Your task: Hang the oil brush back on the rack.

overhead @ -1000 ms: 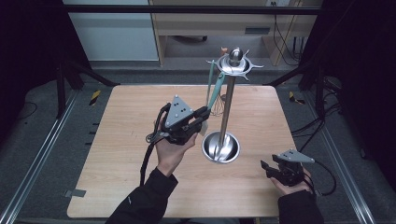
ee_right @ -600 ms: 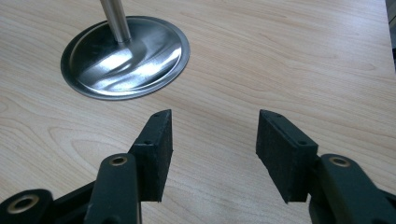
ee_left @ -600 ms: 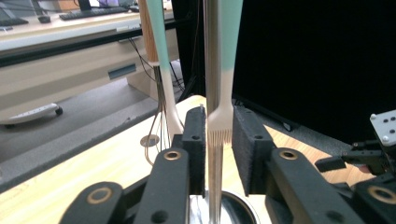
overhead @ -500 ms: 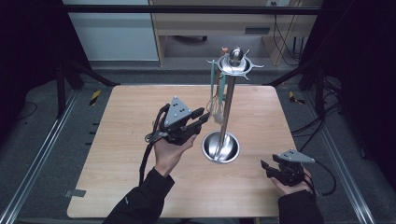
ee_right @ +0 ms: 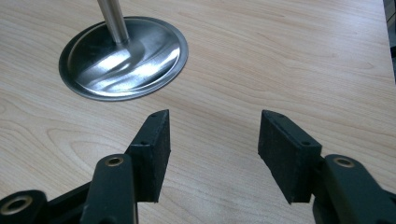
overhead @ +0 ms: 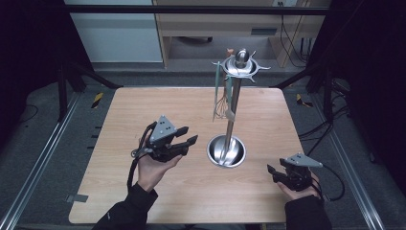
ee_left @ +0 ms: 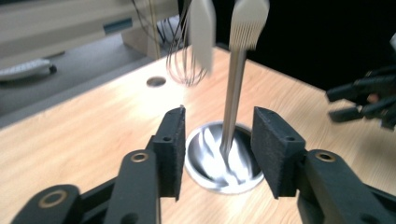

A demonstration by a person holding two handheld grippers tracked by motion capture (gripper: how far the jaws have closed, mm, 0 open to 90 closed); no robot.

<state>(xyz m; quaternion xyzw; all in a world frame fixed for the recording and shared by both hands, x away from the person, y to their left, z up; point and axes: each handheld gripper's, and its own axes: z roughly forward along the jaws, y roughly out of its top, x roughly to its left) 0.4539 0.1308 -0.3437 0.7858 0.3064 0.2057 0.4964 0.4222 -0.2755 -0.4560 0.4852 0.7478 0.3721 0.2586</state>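
Two grippers sit over the desk (overhead: 143, 105): the left gripper (overhead: 187, 138), just beside the utensil stand (overhead: 226, 151) at mid-desk, has just been opening its jaws, nothing between them. A whisk (overhead: 221, 106) hangs from the stand's top. The right gripper (overhead: 272, 173) rests wide and empty near the desk's front right corner.

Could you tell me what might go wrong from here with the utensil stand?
The left gripper, jaws just opened and empty, sits close to the utensil stand; a careless swing could knock the tall, top-heavy stand over. The hanging whisk and spatula could swing or slip off their hooks if bumped.
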